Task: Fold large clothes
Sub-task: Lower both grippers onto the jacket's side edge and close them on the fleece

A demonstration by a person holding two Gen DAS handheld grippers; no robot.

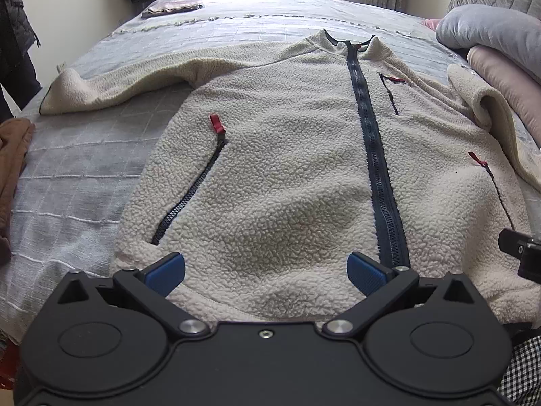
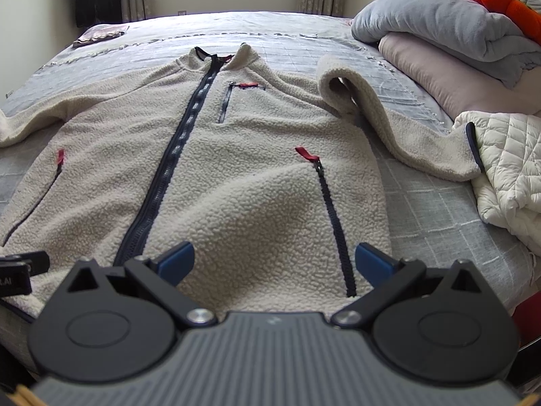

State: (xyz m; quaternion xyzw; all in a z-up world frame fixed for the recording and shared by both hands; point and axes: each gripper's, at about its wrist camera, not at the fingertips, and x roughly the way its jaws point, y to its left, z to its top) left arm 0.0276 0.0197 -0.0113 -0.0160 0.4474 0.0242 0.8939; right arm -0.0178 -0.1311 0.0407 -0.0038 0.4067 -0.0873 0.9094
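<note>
A cream fleece jacket (image 1: pixel 287 155) with a dark front zip lies flat and face up on the bed, collar at the far end; it also shows in the right wrist view (image 2: pixel 236 176). Its left sleeve (image 1: pixel 118 81) stretches out to the left. Its right sleeve (image 2: pixel 382 115) is bent back on itself. My left gripper (image 1: pixel 265 272) is open and empty above the hem, left of the zip. My right gripper (image 2: pixel 274 262) is open and empty above the hem, by the right pocket zip (image 2: pixel 334 223). The right gripper's edge shows in the left wrist view (image 1: pixel 520 247).
A grey checked bedspread (image 1: pixel 77 176) covers the bed. Folded grey and pink bedding (image 2: pixel 456 40) and a white quilted jacket (image 2: pixel 510 169) lie at the right. A brown garment (image 1: pixel 13 169) lies at the left edge. A small folded cloth (image 1: pixel 172 8) lies at the far end.
</note>
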